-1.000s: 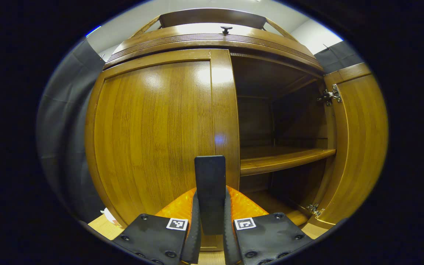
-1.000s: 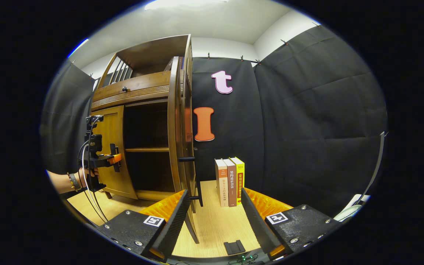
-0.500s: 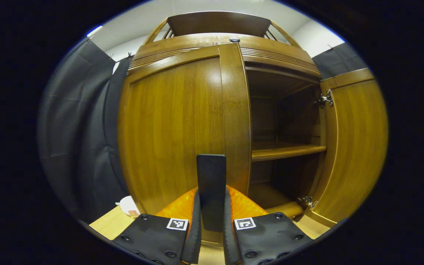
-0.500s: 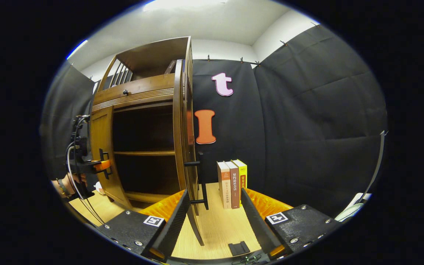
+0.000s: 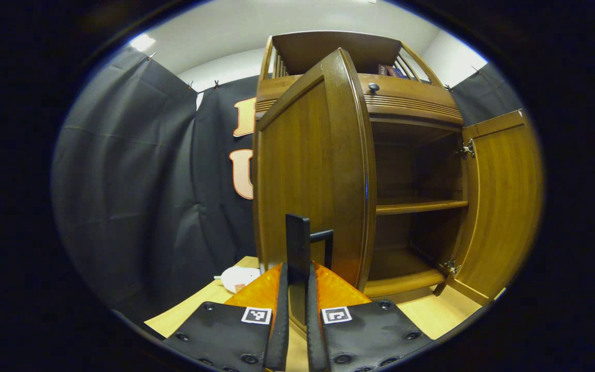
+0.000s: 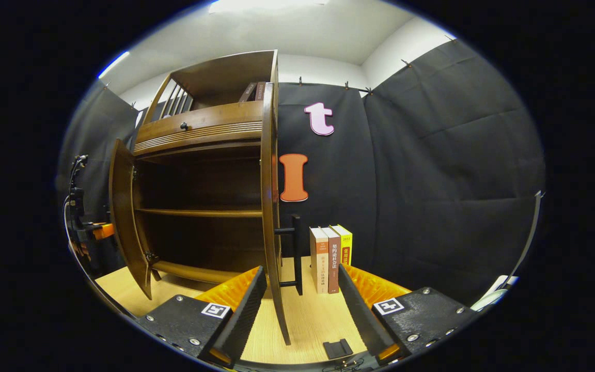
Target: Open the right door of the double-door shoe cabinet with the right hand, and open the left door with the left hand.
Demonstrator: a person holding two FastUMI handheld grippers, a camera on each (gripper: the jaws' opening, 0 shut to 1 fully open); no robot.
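At the left side: you are gripping the left door's black handle (image 5: 297, 243) with your left gripper (image 5: 297, 336), both fingers pressing on it.
Left door: the left door (image 5: 308, 175) is standing swung well out from the cabinet (image 6: 199, 129), nearly edge-on to your camera in the left gripper view.
Left hand pose: in the right gripper view your left gripper (image 6: 88, 230) is sitting at the far left, just outside the opened door (image 6: 122, 217); your hand there is too small to make out.
Cabinet inside: a bare shelf (image 5: 421, 206) is showing between the two doors.
Right door: the right door (image 6: 271, 206) is standing wide open, edge toward your right camera, its handle (image 6: 296, 253) facing the books (image 6: 328, 258).
Right gripper: your right gripper (image 6: 300, 310) is hanging spread apart, holding nothing, its fingers on either side of the door's lower edge without touching.
Step in hand: you are finishing the left door's swing, by my judgement.
Next move: probably letting go of the handle and backing straight off, so the door is not dragged shut.
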